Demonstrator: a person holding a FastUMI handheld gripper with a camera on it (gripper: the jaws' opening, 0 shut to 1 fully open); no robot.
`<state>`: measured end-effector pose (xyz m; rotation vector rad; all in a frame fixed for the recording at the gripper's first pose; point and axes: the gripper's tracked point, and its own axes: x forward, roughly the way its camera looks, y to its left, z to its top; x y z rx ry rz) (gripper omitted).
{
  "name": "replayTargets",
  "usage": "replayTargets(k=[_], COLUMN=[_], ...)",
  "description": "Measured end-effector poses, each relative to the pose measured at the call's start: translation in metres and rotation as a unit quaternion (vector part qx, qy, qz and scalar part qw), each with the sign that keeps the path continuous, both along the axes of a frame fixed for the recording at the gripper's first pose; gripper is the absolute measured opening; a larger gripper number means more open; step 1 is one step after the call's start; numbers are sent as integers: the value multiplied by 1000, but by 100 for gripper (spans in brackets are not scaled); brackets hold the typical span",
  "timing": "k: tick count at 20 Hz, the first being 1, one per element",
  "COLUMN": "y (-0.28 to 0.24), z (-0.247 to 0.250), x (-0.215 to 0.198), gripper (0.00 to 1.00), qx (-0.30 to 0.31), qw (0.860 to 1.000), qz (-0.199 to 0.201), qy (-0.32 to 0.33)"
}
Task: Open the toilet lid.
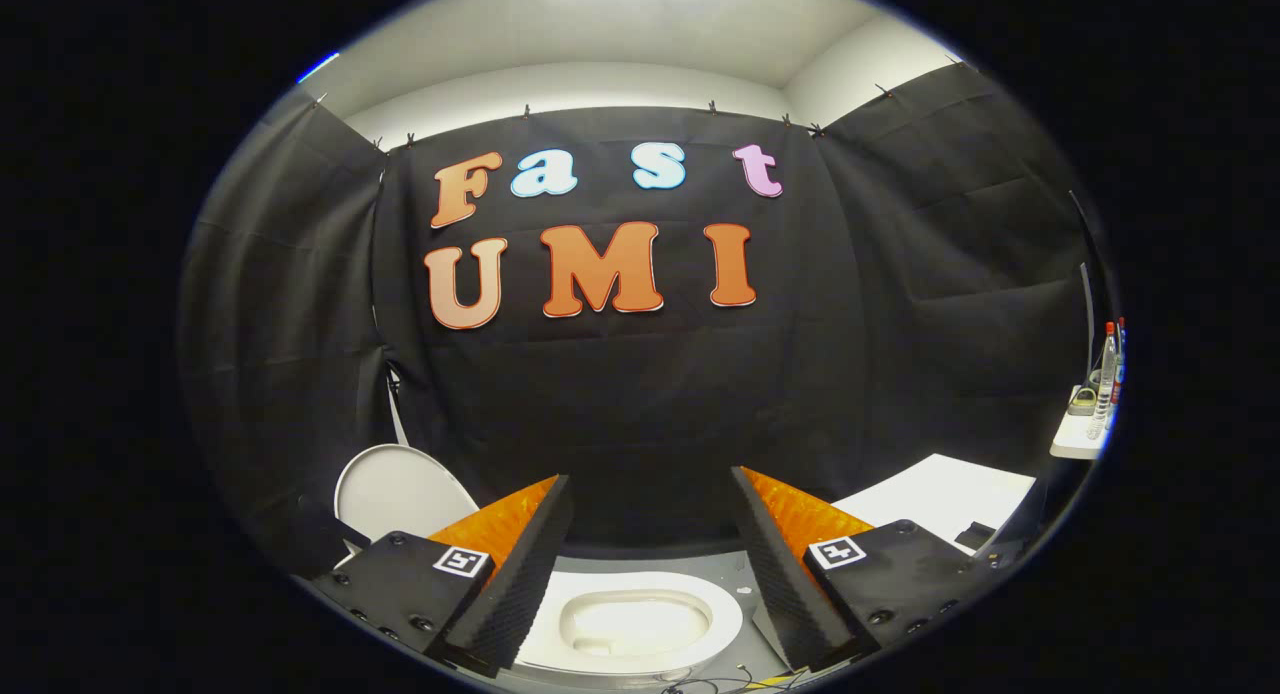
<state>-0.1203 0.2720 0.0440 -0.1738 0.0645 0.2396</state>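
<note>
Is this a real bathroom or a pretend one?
Probably pretend: a test booth set up like a bathroom. A white toilet sits below the open gripper, its lid standing up off to one side, but the walls are black cloth, and a shelf holds bottles.

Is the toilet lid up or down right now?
Up: the lid stands raised left of the open tool, and the bowl lies uncovered.

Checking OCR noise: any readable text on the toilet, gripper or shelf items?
The hand-held gripper, fingers open over the toilet bowl: a square marker on each finger, a pattern, no words.
Bottle on the side shelf: label too small to read.
Toilet bowl: none.
</note>
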Motion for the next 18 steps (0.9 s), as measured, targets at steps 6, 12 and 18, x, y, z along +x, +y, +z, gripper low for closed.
replayTargets(k=[6,12,18], y=[5,10,7], z=[-6,-8,-9], x=[2,0,1], gripper=[100,100,100], qx=[-10,-12,-10], qw=[1000,1000,1000], qz=[0,3,-1], qy=[0,2,3])
